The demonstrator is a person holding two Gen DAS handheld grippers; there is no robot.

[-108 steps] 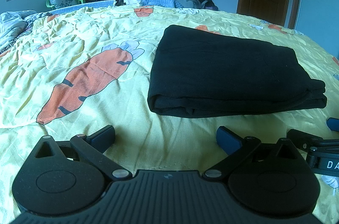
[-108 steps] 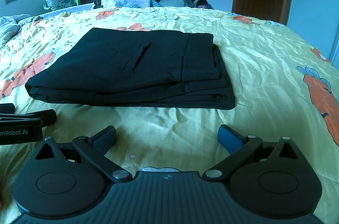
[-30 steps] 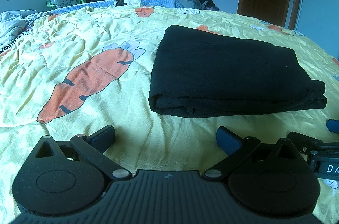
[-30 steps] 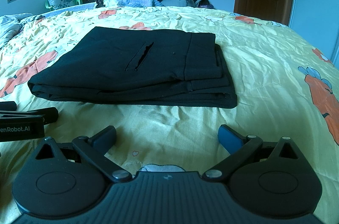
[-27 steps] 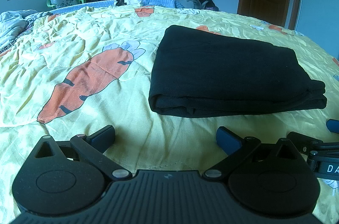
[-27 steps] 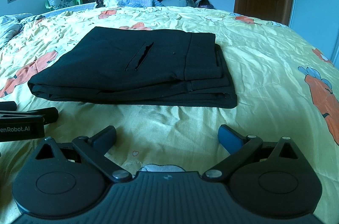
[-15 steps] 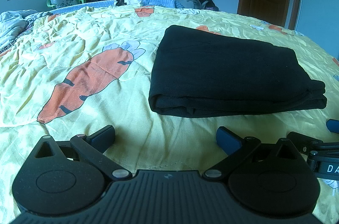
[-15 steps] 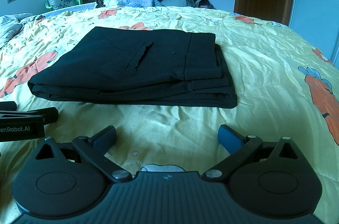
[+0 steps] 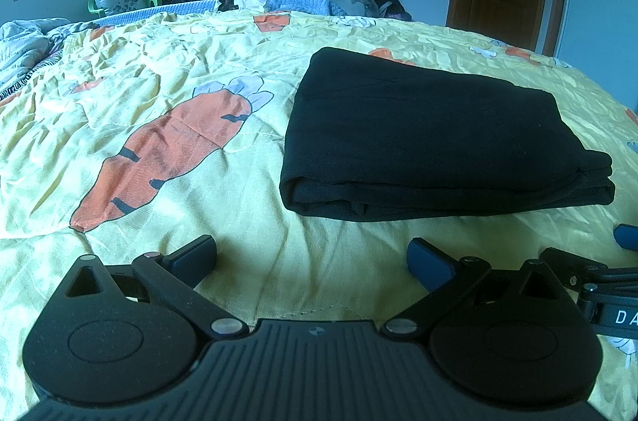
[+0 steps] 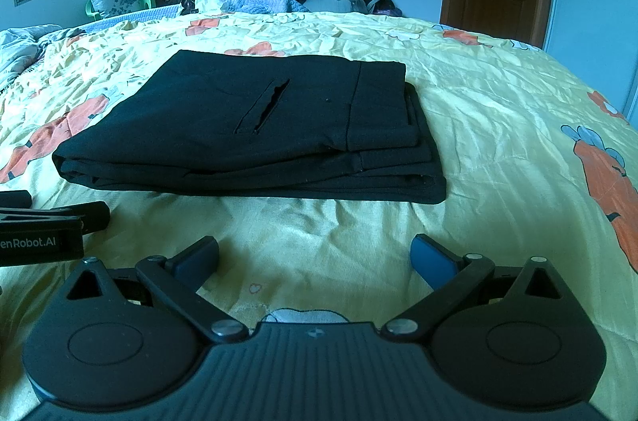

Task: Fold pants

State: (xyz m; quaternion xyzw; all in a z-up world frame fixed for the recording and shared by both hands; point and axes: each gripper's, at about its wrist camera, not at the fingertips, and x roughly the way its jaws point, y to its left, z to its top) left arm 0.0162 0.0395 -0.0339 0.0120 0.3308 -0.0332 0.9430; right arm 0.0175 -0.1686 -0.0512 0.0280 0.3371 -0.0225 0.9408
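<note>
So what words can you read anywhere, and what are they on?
"enRobot.AI", cut off at the frame edge, on the left gripper in the right wrist view.
"DA", cut off at the edge, on the right gripper in the left wrist view.
Nothing else has writing.

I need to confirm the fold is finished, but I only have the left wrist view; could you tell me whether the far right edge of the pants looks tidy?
Observer: In the right wrist view the black pants show stacked layers at their right edge, roughly aligned, the lower ones sticking out slightly.
Operator: Thank you. Which side faces up?
Observer: A slit pocket lies on top.
Operator: And is the right gripper clear of them?
Observer: Yes, the right gripper is open, short of the pants over the yellow bedspread.
</note>
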